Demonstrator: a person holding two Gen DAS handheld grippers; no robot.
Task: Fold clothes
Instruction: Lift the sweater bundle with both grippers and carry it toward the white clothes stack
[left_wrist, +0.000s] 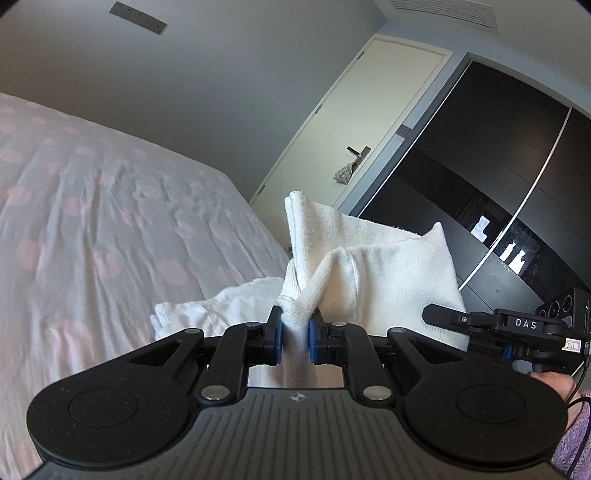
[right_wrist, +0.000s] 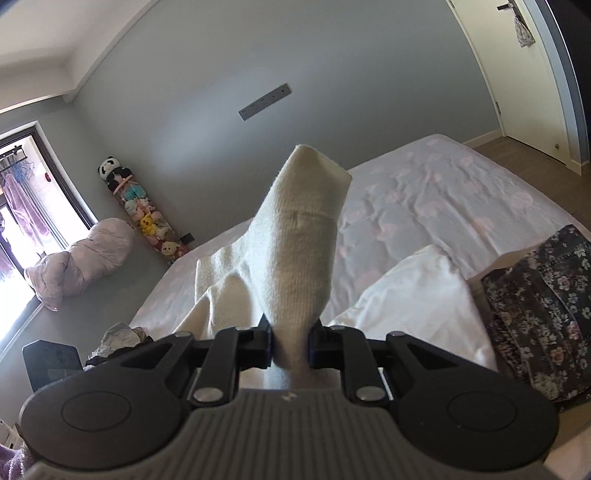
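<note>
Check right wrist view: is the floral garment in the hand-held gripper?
No, the right hand-held gripper clamps a white knit garment; the floral garment lies beside it.

A white knit garment (left_wrist: 388, 266) hangs bunched above the bed (left_wrist: 92, 221), ribbed cuff (right_wrist: 299, 240) sticking upward.

White garment (left_wrist: 388, 266), pink-dotted bedsheet (left_wrist: 110, 206), dark floral fabric (right_wrist: 539, 306)

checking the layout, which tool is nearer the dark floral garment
Right. The floral garment lies on the bed just right of the right tool, which grips the white garment. The left tool grips it too; its view shows no floral garment.
</note>
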